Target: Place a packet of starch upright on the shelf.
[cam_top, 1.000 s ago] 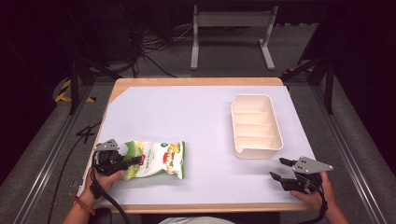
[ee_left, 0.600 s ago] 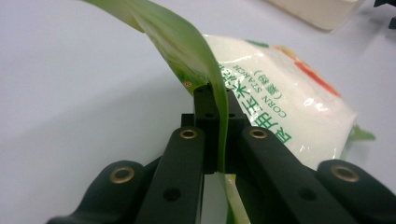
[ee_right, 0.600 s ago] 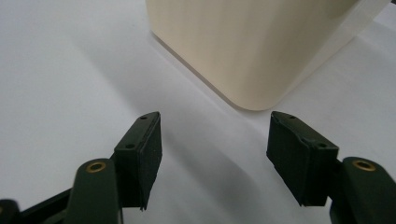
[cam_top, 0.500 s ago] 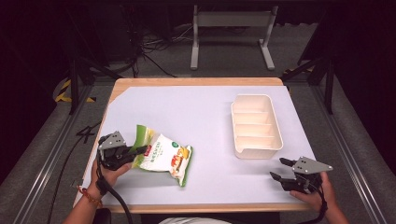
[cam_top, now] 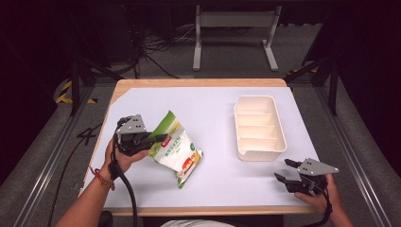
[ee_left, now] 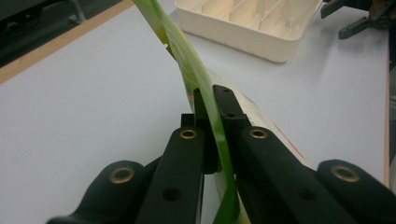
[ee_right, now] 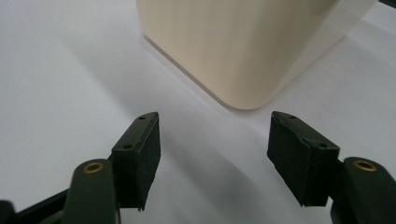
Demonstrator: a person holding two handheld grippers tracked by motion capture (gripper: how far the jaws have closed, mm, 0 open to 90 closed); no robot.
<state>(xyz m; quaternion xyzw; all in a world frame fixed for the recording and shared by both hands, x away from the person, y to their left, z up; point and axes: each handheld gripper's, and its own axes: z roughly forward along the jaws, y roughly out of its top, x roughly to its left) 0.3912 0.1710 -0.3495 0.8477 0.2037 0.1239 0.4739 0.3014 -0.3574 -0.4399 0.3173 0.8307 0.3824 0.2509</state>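
Observation:
A green and white snack bag hangs tilted at the table's left, its lower end close to the white tabletop. My left gripper is shut on the bag's upper left edge. In the left gripper view the two black jaws pinch the thin green seam of the bag. At the front right my right gripper stands open just above the table. Its jaws have just been opening and nothing is between them. A cream divided tray stands just beyond them.
The cream tray with several compartments sits right of centre, also in the left gripper view as the tray. The white mat covers a wooden table. Dark floor, cables and a metal stand lie beyond the far edge.
My left gripper has risen and moved right, lifting the bag from lying flat to hanging tilted. The right hand has kept its place.

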